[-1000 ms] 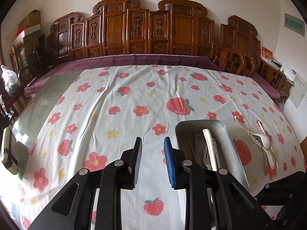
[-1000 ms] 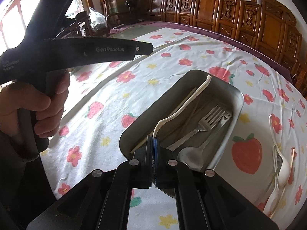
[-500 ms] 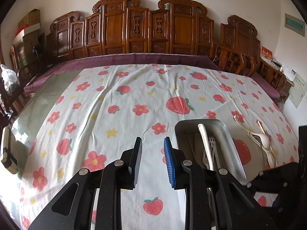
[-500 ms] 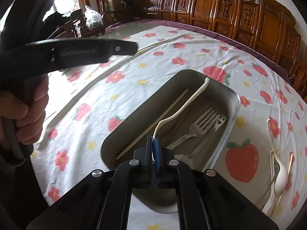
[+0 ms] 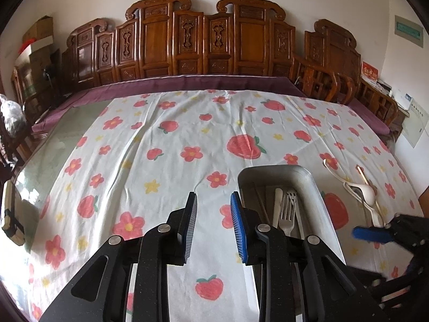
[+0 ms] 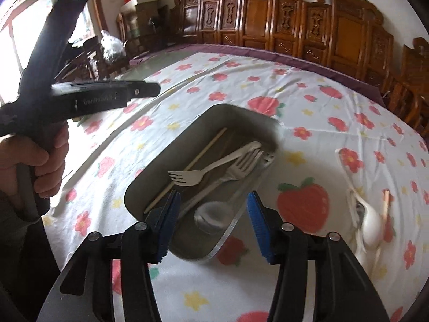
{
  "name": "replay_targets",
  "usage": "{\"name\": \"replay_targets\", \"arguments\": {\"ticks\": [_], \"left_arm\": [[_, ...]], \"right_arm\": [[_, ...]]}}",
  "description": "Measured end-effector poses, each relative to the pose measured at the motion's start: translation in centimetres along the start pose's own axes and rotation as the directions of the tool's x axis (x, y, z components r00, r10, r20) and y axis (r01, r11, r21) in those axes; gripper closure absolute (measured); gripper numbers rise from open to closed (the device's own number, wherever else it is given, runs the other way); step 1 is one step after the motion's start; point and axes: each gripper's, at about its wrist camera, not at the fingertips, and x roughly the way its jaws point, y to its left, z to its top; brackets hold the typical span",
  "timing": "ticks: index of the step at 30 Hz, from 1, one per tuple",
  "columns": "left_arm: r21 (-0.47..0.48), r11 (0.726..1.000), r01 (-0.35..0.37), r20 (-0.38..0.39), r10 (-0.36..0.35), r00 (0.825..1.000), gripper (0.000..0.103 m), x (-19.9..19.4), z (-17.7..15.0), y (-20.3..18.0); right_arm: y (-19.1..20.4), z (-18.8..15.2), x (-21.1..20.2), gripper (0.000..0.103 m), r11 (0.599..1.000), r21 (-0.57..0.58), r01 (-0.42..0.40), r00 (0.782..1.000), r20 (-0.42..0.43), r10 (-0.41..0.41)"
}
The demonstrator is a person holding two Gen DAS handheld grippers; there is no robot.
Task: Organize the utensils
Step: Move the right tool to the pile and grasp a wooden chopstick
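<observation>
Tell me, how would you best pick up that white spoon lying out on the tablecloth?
I'd take the white spoon by its thin handle, not its rounded bowl, coming down from above with the right hand-held gripper, whose jaws are opening with nothing between them. It lies flat on the tablecloth, so flat pads would likely slip off the bowl. Other utensils lie against it; the exact spot is unclear.

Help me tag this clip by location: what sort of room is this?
Most likely a home dining room: a large table under a strawberry-and-flower tablecloth, a row of carved wooden chairs along the wall, and a metal tray of cutlery being sorted.
</observation>
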Motion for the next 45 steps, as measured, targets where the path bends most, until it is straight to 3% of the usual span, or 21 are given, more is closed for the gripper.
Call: {"name": "replay_targets", "arguments": {"ticks": [8, 10, 15, 19, 30, 45], "left_arm": [[0.036, 0.999, 0.014, 0.009, -0.014, 1.000, 0.059, -0.4, -0.2, -1.8], [0.046, 0.999, 0.018, 0.012, -0.019, 1.000, 0.046, -0.5, -0.3, -2.4], [0.077, 0.996, 0.052, 0.023, -0.054, 0.998, 0.032, -1.2, -0.7, -4.7], [0.115, 0.990, 0.081, 0.020, -0.084, 0.996, 0.027, -1.6, -1.4, -7.1], [0.189, 0.971, 0.145, -0.009, -0.146, 0.989, 0.027, -2.4, -3.3, -11.9], [0.242, 0.960, 0.143, -0.040, -0.137, 0.990, 0.027, -2.4, -4.1, -16.7]], "right_arm": [[-3.9, -1.9, -4.9, 0.028, 0.993, 0.090, 0.082, 0.994, 0.063, -0.088], [-4.8, -2.6, -5.6, 0.027, 0.989, 0.105, 0.102, 0.992, 0.062, -0.109], [-8.0, -5.0, -6.8, 0.027, 0.974, 0.162, 0.156, 0.986, 0.028, -0.163], [-10.5, -6.8, -7.2, 0.027, 0.961, 0.201, 0.192, 0.981, -0.002, -0.195], [-14.7, -10.8, -8.2, 0.041, 0.930, 0.255, 0.265, 0.964, -0.062, -0.258], [-19.9, -10.4, -3.2, 0.075, 0.925, 0.272, 0.265, 0.962, -0.145, -0.233]]}}
